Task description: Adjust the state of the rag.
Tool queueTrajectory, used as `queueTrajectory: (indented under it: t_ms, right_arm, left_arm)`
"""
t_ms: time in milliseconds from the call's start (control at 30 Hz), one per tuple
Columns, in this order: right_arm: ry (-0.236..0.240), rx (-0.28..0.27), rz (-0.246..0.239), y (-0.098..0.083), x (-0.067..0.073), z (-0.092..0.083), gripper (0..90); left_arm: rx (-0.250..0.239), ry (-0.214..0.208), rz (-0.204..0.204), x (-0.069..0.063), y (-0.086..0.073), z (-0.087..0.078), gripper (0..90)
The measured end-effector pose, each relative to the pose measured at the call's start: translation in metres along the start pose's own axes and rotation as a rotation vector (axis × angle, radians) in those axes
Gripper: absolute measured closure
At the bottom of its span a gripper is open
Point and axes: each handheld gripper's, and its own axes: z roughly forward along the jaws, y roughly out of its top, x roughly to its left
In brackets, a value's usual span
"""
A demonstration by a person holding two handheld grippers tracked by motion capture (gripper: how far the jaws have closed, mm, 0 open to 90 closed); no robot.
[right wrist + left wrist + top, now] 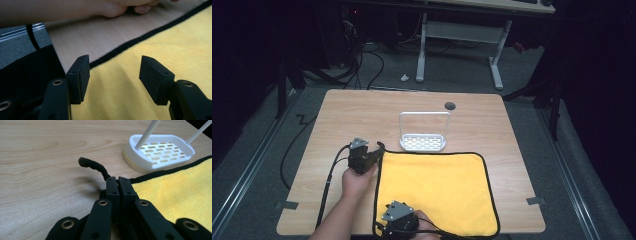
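left gripper (117,181) pinching cloth (437,190) corner | right gripper (113,75) spread, nothing held | risk: hem being pulled free if cloth is being lifted one-sided

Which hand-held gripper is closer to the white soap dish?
Left. The left hand-held gripper pinches the yellow cloth's far left corner, just beside the white soap dish. The right hand-held gripper sits open over the cloth's near edge, farther away.
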Motion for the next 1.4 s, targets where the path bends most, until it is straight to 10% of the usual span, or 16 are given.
queueTrajectory:
  t_ms: [200,533,933,1400]
  right_arm:
    - [0.011,0.024,0.008,0.001,0.004,0.018,42.8]
    - [-0.012,0.017,-0.013,0.001,0.001,0.016,83.3]
    - [-0.023,-0.082,-0.038,0.016,-0.002,-0.003,83.9]
    - [0.021,-0.16,-0.084,0.049,0.014,0.004,83.7]
  left_arm:
    - [0.003,0.003,0.023,-0.003,-0.001,0.0,87.7]
    - [-0.013,-0.022,-0.003,0.001,-0.001,-0.003,87.9]
    - [-0.05,-0.039,-0.053,0.007,0.004,-0.011,87.8]
    - [-0.122,0.001,-0.074,0.034,0.014,-0.057,87.7]
